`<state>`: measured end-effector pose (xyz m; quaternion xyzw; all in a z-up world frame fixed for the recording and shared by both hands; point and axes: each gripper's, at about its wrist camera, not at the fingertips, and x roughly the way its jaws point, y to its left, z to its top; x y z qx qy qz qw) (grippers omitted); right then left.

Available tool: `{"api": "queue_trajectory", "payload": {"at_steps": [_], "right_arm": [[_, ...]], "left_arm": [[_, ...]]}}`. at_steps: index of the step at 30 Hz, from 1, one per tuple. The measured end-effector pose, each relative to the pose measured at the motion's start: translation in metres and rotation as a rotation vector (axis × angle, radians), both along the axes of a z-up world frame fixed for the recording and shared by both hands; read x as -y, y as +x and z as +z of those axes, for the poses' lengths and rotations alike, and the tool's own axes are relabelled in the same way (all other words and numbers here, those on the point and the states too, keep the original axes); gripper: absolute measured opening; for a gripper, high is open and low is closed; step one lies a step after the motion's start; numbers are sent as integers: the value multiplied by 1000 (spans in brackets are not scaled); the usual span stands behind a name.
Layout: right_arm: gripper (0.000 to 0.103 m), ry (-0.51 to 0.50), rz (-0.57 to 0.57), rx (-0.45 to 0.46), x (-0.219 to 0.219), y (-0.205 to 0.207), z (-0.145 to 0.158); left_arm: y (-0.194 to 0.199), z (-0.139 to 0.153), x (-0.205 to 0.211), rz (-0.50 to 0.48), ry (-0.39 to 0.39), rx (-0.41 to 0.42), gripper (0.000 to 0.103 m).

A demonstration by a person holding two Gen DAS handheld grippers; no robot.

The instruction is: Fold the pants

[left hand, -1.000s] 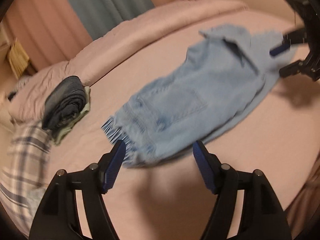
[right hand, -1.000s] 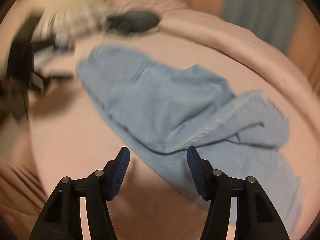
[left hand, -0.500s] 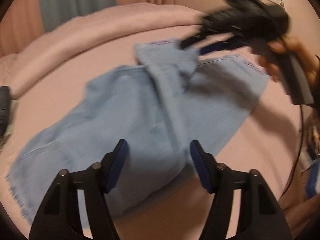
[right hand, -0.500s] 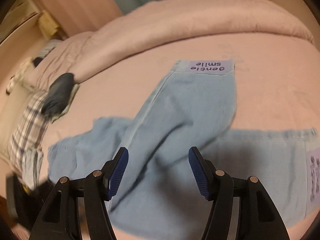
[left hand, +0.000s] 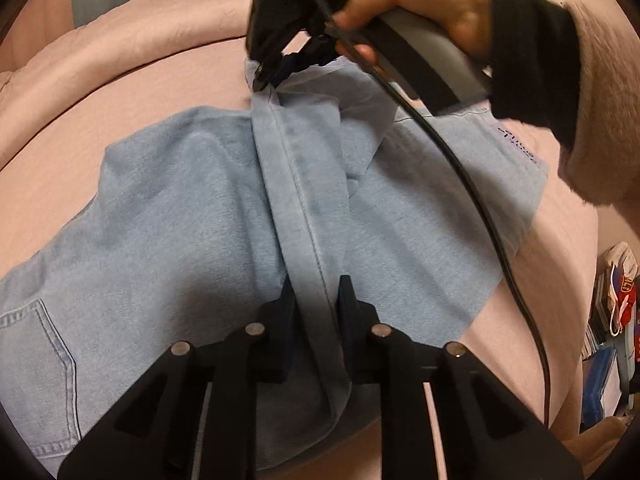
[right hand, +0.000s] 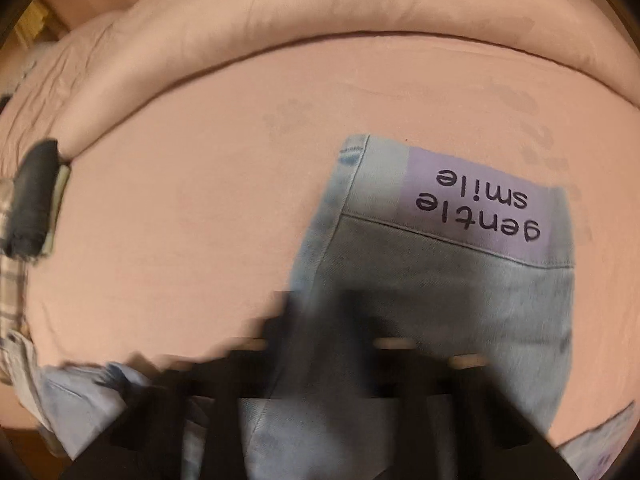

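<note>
— Pink bedding [left hand: 168, 92] is seen under everything, with a rolled duvet edge [right hand: 320, 8] along the far side. How is the left gripper [left hand: 314, 296] set?

— Its jaws have just been closed, and a raised fold of the light blue pants [left hand: 168, 240] is pinched between the dark pads. That seamed fold runs straight away from the gripper across the rest of the garment, which is spread flat on the bedding to either side of it.

— And the right gripper [left hand: 272, 74]?

— It is seen at the far end of the same fold, held in a hand [left hand: 420, 4] with a dark cuff and a fluffy pink sleeve [left hand: 600, 120]; a black cable [left hand: 480, 208] trails from it over the pants. Its jaws have also just been closed, and the fabric is clamped near the leg's hem. In its own blurred view, the hem's lilac label [right hand: 480, 208], reading "gentle smile", is seen just beyond the fingers.

— Anything farther from the pants?

— Dark folded clothes [right hand: 32, 196] are stacked well apart from them, at the bedding's left edge.
</note>
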<state>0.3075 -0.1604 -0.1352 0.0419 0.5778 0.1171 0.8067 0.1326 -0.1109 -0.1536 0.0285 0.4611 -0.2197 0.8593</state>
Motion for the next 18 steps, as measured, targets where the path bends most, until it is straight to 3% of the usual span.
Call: {"api": "queue_trajectory", "payload": {"at_steps": [5, 11, 14, 18], "right_arm": [[7, 146, -49, 152, 46, -51, 38], [7, 318, -199, 375, 143, -165, 99], [7, 362, -290, 436, 184, -234, 99], [7, 390, -456, 426, 223, -312, 58]], "left_arm": [[-6, 5, 2, 17, -5, -2, 13], [-19, 18, 13, 6, 12, 35, 12], [-28, 23, 21, -25, 36, 64, 11], [-35, 24, 31, -60, 67, 64, 11]]}}
